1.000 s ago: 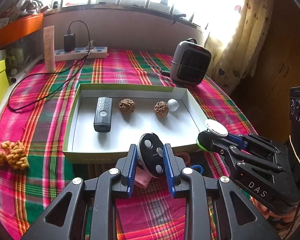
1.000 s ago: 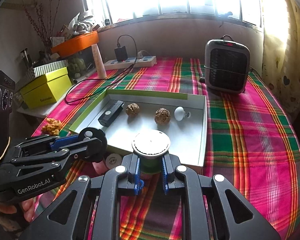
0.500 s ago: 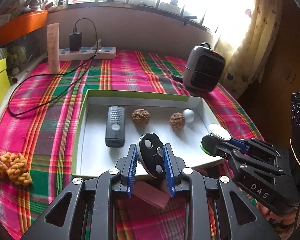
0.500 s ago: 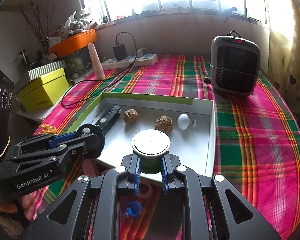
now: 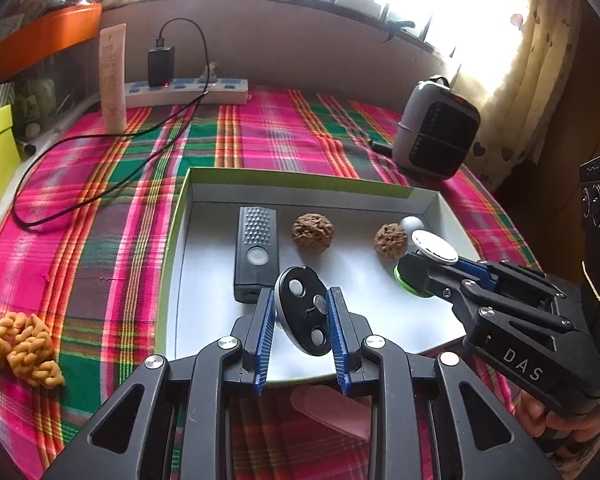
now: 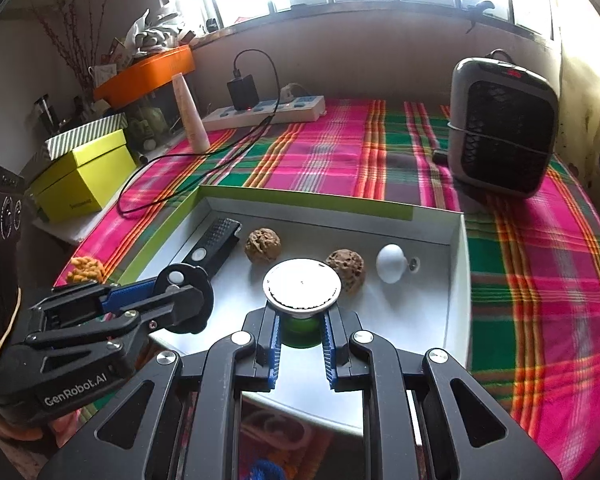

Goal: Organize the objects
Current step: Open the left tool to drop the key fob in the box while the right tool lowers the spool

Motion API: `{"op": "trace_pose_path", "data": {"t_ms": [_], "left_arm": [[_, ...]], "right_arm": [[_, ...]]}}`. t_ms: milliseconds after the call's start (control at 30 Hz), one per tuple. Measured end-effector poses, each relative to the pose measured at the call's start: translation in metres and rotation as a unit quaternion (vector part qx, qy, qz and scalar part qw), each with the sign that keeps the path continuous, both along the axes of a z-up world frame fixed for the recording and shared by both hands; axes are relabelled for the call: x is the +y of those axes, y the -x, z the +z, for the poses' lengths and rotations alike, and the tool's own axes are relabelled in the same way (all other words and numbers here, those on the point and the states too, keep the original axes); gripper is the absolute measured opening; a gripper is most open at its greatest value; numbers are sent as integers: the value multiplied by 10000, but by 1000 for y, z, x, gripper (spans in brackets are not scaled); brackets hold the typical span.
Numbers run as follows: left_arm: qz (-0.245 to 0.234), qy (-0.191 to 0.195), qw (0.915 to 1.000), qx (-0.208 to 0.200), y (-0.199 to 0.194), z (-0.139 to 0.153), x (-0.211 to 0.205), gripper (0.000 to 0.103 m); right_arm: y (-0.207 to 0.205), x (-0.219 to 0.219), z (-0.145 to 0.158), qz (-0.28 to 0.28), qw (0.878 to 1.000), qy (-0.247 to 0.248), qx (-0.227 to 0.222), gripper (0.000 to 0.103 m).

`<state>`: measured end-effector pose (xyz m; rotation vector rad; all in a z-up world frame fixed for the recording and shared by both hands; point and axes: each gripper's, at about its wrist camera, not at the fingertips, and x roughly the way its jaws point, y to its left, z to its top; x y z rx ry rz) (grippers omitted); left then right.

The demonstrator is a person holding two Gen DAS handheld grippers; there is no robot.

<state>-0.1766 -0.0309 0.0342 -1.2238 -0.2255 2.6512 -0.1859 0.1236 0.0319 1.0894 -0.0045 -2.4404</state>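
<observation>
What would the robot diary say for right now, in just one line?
left gripper: shut on black oval disc | right gripper: shut on green jar | both over white tray | nothing released yet

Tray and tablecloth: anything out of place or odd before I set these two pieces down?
One stray: the yellow knitted lump lies on the cloth left of the tray. Inside, the remote, two walnuts and white knob sit in a row.

Black oval disc (image 5: 302, 312), green silver-topped knob (image 6: 301, 295) held above tray (image 5: 308, 182).
</observation>
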Motion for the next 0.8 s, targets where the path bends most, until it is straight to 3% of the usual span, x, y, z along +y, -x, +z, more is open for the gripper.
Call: {"op": "trace_pose_path", "data": {"t_ms": [800], "left_arm": [[23, 59, 10000, -53, 8, -6, -3, 24]], "right_arm": [[19, -18, -19, 130, 9995, -200, -206, 18]]}}
